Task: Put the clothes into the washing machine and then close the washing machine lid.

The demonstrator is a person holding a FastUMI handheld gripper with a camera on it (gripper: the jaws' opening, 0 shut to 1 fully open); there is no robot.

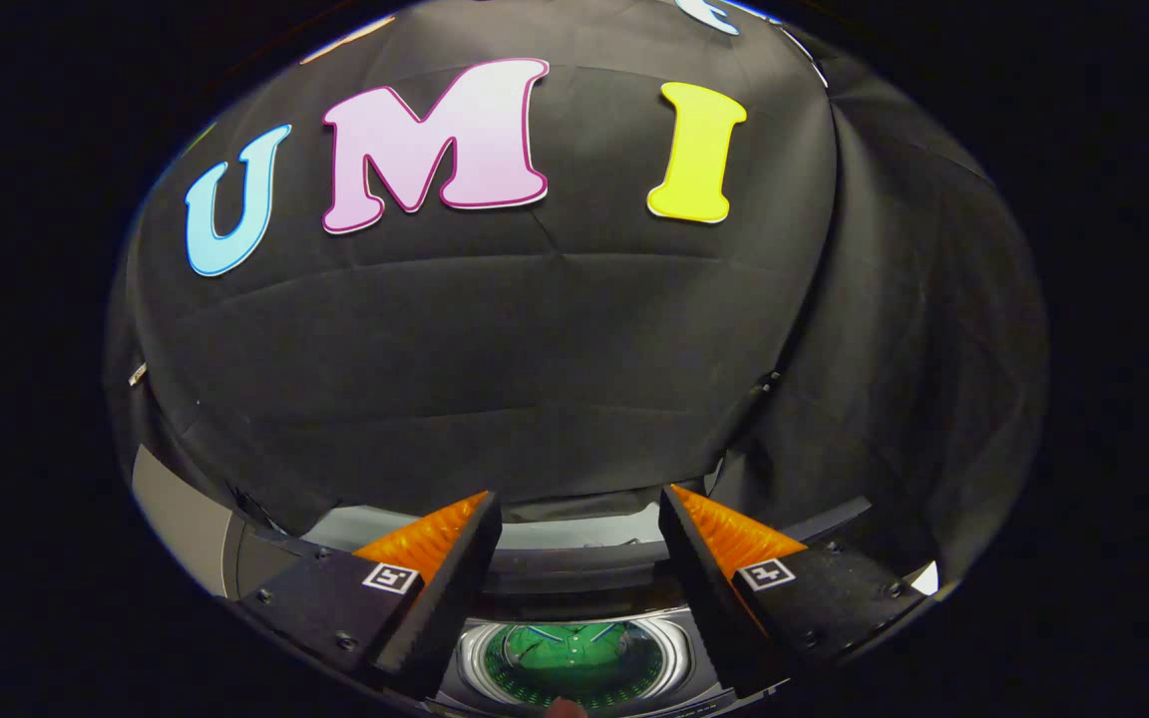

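Note:
My gripper (579, 514) is open, its two fingers spread wide with nothing between them. Below and between the fingers I look down into the washing machine's round drum (574, 663), ringed by a shiny metal rim. A green garment (560, 653) lies inside the drum. The dark rear edge of the machine's top (574, 578) runs across just beyond the drum opening. I cannot tell where the lid is from here.
The booth's black cloth wall (535, 349) hangs close behind the machine and folds around on the right. A pale grey panel (176, 519) shows to the left of the fingers. A small pinkish thing (565, 708) peeks in at the drum's near edge.

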